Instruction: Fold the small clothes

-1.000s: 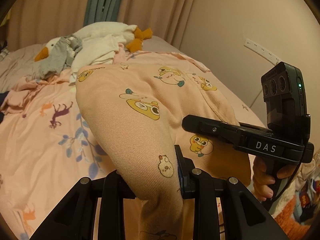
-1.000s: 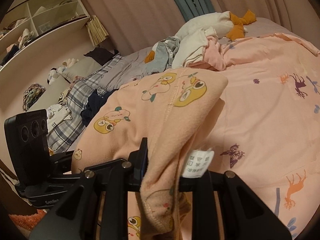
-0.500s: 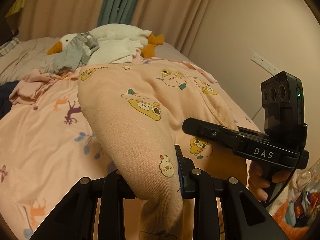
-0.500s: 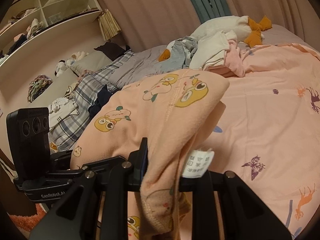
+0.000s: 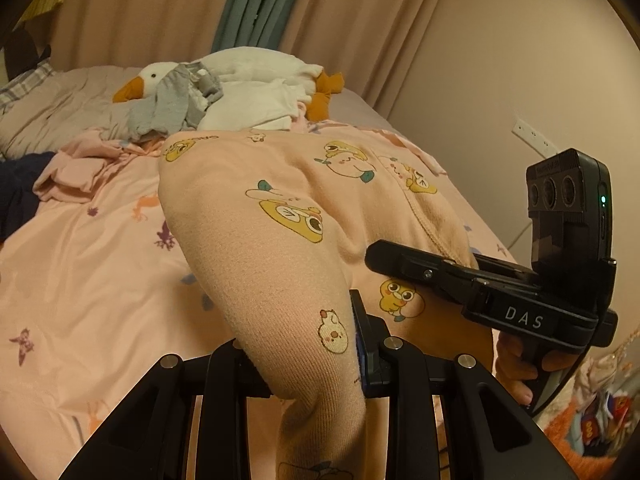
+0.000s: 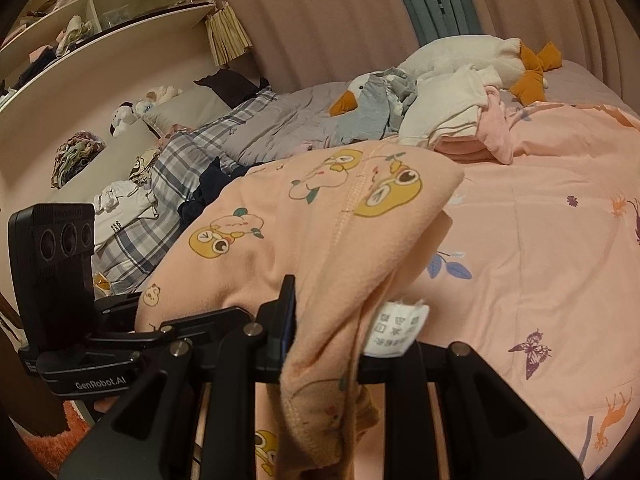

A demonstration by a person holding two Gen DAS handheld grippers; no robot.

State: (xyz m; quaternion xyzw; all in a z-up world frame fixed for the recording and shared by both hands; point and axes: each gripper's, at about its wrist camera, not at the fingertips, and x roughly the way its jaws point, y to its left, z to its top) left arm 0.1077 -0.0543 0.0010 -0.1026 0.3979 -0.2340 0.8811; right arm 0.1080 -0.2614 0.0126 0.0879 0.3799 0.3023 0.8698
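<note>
so both are clamped on the same peach duck-print garment: left gripper on one end, right gripper on the end with the care label. It stretches between them over the pink bedspread, long axis left-right, ready to lay flat

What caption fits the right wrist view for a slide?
Right gripper shut on a peach cartoon-print garment lifted over the pink bedspread, left gripper alongside.

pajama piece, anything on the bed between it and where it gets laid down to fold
Nothing visible does. Both grippers already clamp the pajama piece, and the pink sheet ahead lies bare; the clothes pile sits farther back by the plush goose.
</note>
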